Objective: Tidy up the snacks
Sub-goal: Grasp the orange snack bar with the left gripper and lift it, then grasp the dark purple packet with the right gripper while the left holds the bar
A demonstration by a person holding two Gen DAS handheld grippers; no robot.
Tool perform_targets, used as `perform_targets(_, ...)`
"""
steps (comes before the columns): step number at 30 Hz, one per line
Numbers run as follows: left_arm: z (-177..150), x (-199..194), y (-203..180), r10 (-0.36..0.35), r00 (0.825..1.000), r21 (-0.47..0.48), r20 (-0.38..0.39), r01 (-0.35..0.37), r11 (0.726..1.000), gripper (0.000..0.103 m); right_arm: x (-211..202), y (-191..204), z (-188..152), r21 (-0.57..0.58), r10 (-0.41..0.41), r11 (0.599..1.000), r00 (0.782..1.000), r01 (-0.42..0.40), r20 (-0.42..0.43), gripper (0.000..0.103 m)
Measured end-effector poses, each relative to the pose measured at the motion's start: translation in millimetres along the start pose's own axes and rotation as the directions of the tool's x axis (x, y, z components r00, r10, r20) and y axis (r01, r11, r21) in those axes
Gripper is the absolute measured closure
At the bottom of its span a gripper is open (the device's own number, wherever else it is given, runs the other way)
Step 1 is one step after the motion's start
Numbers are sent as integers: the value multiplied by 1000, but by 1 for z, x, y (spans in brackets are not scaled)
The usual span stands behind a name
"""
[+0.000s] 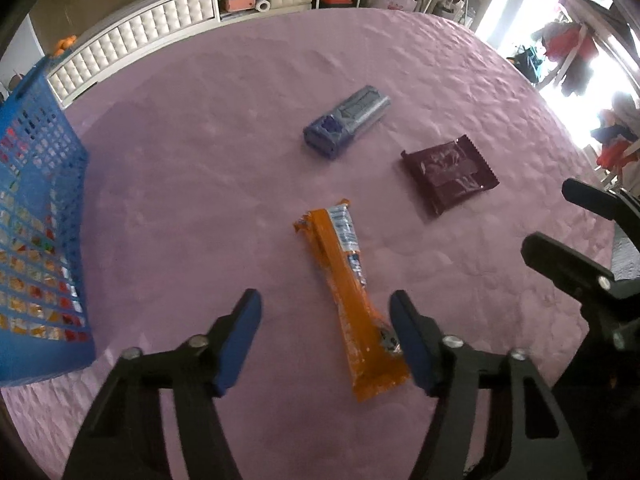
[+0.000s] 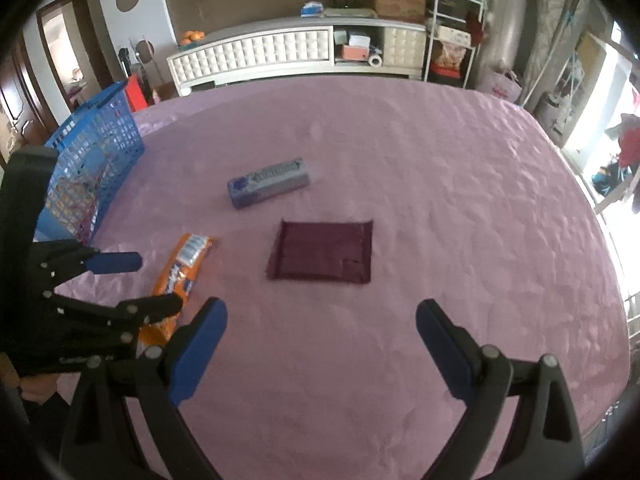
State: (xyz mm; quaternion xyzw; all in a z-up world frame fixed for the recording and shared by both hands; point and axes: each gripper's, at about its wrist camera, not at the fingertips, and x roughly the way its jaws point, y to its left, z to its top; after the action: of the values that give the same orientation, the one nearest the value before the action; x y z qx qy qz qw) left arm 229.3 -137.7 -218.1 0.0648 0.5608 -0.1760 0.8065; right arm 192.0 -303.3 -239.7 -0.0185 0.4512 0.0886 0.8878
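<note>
On the pink tablecloth lie three snacks. A long orange packet [image 1: 348, 280] [image 2: 188, 260] runs between the fingers of my left gripper [image 1: 325, 304] [image 2: 154, 283], which is open; the packet's near end lies close to the right finger [image 1: 408, 336], while the left pad stands well clear of it. A dark maroon packet [image 1: 450, 176] [image 2: 324, 252] lies flat just ahead of my right gripper [image 2: 320, 308] [image 1: 552, 216], which is open and holds nothing. A grey-blue box [image 1: 346, 120] [image 2: 270, 182] sits farther back.
A blue mesh basket [image 1: 40, 200] [image 2: 92, 160] with several snacks showing through its wall stands at the table's left edge. Beyond the far edge stands a white quilted cabinet [image 2: 260, 56]. The pink tablecloth [image 2: 460, 200] stretches to the right.
</note>
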Motion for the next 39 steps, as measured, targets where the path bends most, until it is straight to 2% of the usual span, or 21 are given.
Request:
perform_targets(1,0,2,-2,-7,1000,-1,-4,7,1000,48,0,-2,-2,12,4,1000,1000,-4,0,6)
perform_targets(3,-1,5,-2,-19,1000,-10,-7,19,1000,64,1,-7,-3,30,17,999,1000,-17,-7,6)
perform_targets(4,-1,7,-2,-18,1000,-12,-10,18,1000,66,2,-8,-3,30,16,999,1000,-15,-14,6)
perform_targets(6,-1,6,-3,-5,1000,-5,-1,5,1000,80,1,-8,-1,19,16,1000,1000,-16,-16,6)
perform_targets(9,-1,4,-1,-13,1000,-6,11,13,1000,86,-2,-6,2,3,22,1000,1000,-22,-7,6)
perform_targets(17,4,-14,10,-32,996,-59,86,37,998,89,9,-6,12,-11,-28,1000,999,28,-36,6)
perform_targets(23,12,-22,18,-27,992,-72,123,36,997,89,32,-9,21,27,18,1000,996,-15,-87,6)
perform_targets(30,15,-14,21,-33,992,-58,118,40,998,89,62,-10,35,17,15,1000,991,-13,-132,6)
perform_targets(33,13,-9,24,-45,993,-59,109,52,997,89,73,-17,37,76,89,994,983,-78,-159,5)
perform_targets(39,15,0,30,-44,994,-75,101,51,996,89,75,-6,41,22,30,999,986,-27,-164,5)
